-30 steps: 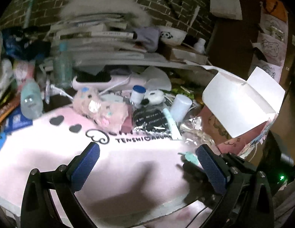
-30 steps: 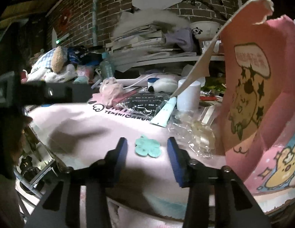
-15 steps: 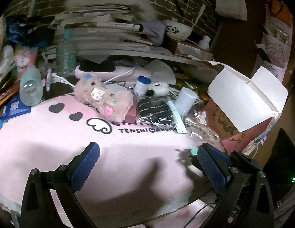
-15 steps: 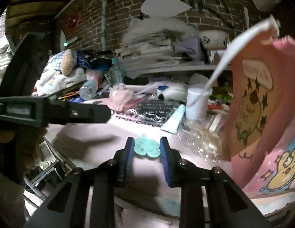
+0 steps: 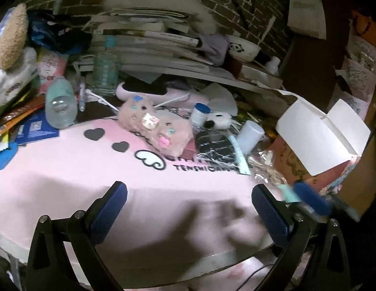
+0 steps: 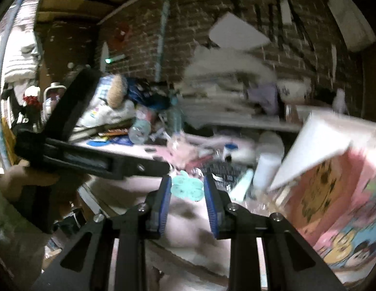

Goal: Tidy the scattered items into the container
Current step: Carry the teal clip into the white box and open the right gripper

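My right gripper [image 6: 187,189] is shut on a small teal flower-shaped piece [image 6: 186,187], held above the pink mat [image 6: 188,215]. From the left wrist view that same teal piece [image 5: 286,192] shows blurred beside the right gripper's blue pad at the mat's right edge. My left gripper [image 5: 188,209] stands open over the bare front of the pink mat [image 5: 91,169], holding nothing. The pink cartoon-printed box [image 6: 333,198] with white flaps [image 5: 318,133] stands open at the right. Scattered at the mat's far side lie a fluffy pink pouch [image 5: 155,128], a black foil packet [image 5: 215,148], a white cup [image 5: 249,137] and crinkled clear wrap [image 5: 265,165].
Stacked books and papers [image 5: 151,43] fill the shelf behind, with a panda bowl [image 5: 242,47]. Plastic bottles [image 5: 59,101], blue cards [image 5: 33,131] and snack packs crowd the left. A person's hand [image 6: 25,177] holds the left gripper's handle. A brick wall [image 6: 236,7] backs the scene.
My right gripper closed on the teal flower piece and lifted it off the mat, swinging up fast. The left gripper drew back a little and stayed open.
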{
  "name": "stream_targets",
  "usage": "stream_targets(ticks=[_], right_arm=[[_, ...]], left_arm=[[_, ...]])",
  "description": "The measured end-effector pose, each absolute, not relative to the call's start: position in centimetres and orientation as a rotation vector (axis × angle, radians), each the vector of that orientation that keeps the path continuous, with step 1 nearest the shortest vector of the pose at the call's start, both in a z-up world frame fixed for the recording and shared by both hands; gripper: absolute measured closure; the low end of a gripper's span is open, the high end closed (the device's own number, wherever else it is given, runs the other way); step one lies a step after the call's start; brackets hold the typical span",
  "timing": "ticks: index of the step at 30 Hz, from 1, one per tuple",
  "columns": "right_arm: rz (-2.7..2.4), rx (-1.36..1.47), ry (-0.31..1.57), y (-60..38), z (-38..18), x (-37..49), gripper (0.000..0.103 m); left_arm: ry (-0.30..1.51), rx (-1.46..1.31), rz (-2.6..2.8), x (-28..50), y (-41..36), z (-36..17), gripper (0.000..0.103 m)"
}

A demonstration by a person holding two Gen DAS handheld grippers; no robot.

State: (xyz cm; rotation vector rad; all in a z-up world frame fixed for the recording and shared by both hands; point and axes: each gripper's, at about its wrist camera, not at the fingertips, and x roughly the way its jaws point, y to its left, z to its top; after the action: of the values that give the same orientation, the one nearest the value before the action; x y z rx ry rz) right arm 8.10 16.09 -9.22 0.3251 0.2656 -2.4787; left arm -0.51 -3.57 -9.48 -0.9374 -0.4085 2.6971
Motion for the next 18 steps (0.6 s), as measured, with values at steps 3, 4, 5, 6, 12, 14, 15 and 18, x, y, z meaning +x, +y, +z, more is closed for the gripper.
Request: stream_targets(ticks=[3, 4, 5, 6, 12, 14, 15, 18], right_arm=[[-2.481, 0.25, 0.291, 16.2, -7.5, 8.9, 0.079], [-2.486, 0.231, 0.296, 16.4, -6.9, 8.9, 0.079], [-2.489, 0.219, 0.298, 16.7, -6.2, 8.9, 0.079], [-2.491, 0.214, 0.296, 17.2, -5.3, 8.6, 0.079], [-2.57, 0.099, 0.413, 20.8, -0.8, 7.7, 0.079], [-2.583, 0.192, 0.404, 22.8, 0.8, 6.1, 0.079], [-2.587, 0.243, 0.394, 23.6, 1.3, 5.2, 0.079], [-2.609, 0.445, 0.373, 26.5, 2.4, 2.1, 0.079]], left_arm=[[-0.42, -0.942, 2.704, -0.6, -3.8, -9.6, 0.0], [-0.425, -0.947, 2.703, -0.7, -3.8, -9.7, 0.0], [-0.425, -0.953, 2.704, -0.8, -3.7, -9.8, 0.0], [-0.42, -0.961, 2.706, -0.9, -3.6, -9.9, 0.0], [-0.391, -0.983, 2.703, -1.7, -2.6, -10.0, 0.0], [-0.386, -0.988, 2.694, -2.0, -2.1, -9.9, 0.0], [-0.38, -0.992, 2.694, -2.1, -1.9, -9.9, 0.0], [-0.352, -1.006, 2.703, -2.3, -1.4, -9.8, 0.0]])
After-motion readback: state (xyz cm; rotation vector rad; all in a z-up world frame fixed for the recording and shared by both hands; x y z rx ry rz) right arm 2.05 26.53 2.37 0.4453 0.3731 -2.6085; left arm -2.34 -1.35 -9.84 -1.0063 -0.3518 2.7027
